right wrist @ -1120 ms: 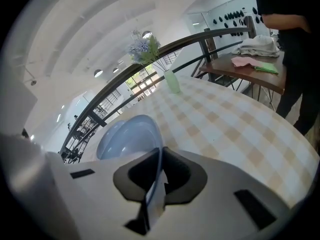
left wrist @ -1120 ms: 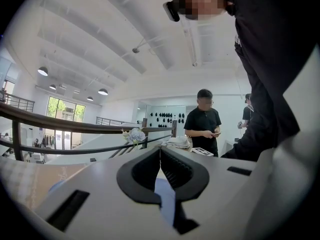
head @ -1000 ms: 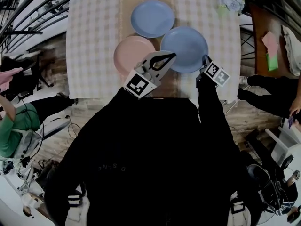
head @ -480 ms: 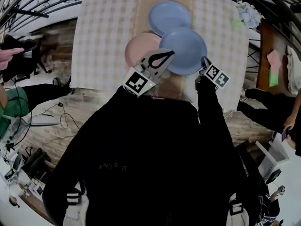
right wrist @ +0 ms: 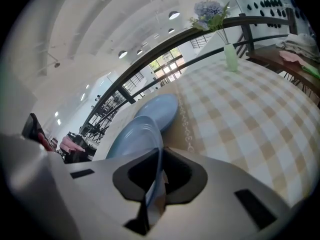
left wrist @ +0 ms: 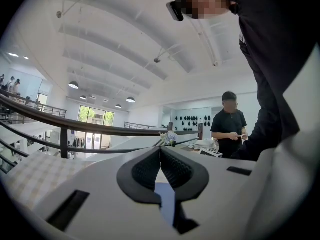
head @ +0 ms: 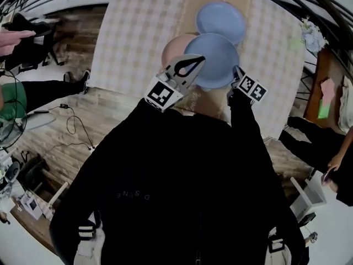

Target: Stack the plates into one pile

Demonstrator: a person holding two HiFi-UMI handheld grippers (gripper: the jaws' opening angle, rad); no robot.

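My right gripper (head: pixel 237 72) is shut on the near right rim of a blue plate (head: pixel 212 59), which hangs over the checked table (head: pixel 138 32) and covers part of a pink plate (head: pixel 174 48). A second blue plate (head: pixel 221 21) lies farther back. In the right gripper view the held blue plate (right wrist: pixel 134 133) runs edge-on between the pads of the right gripper (right wrist: pixel 159 169), with the other blue plate (right wrist: pixel 161 110) behind it. My left gripper (head: pixel 202 60) is shut on nothing, just left of the held plate. In its own view the left gripper (left wrist: pixel 160 152) points up at the ceiling.
A vase of pale flowers (right wrist: pixel 228 51) stands near the table's far right corner, and the same flowers (head: pixel 311 32) show in the head view. Black railings (right wrist: pixel 150 59) run behind the table. A person (left wrist: pixel 229 126) stands off to one side; a hand (head: pixel 14 37) shows at far left.
The right gripper has carried the blue plate to the left, from beside the pink plate to partly over it. The left gripper has stayed shut close by.
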